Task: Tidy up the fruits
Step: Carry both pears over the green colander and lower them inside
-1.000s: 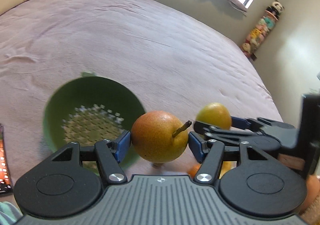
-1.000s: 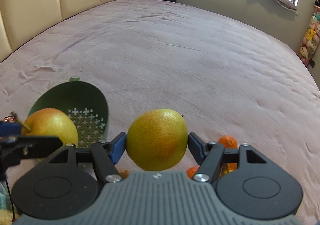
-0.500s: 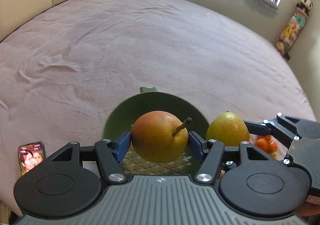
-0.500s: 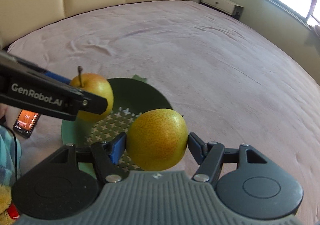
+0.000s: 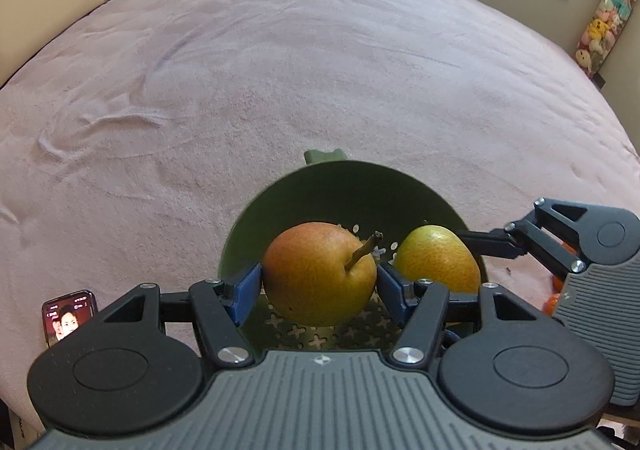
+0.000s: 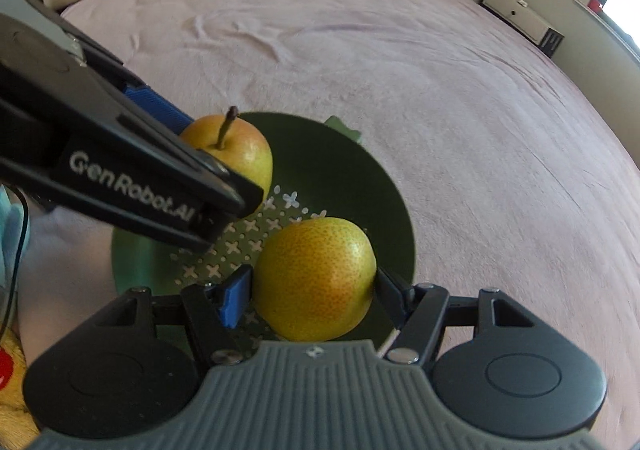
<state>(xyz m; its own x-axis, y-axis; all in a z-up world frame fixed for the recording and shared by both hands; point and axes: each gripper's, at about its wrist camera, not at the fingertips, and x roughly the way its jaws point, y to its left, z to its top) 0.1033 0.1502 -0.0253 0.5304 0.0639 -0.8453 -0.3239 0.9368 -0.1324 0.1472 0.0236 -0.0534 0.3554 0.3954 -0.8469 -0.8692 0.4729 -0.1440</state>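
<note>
The left gripper (image 5: 319,282) is clamped on a reddish pear (image 5: 318,278); its blue pads press on both sides of the fruit, and the stem points up to the right. The right gripper (image 6: 314,288) is clamped in the same way on a yellow-green pear (image 6: 316,280). Both pears are held above the green colander (image 5: 340,186), which stands on the bed (image 5: 280,70) with a pink cover. In the left wrist view the two pears are side by side over the bowl, not touching. A phone (image 5: 68,316) lies on the bed to the left of the colander, and some small orange fruits (image 5: 554,300) show behind the right gripper.
</note>
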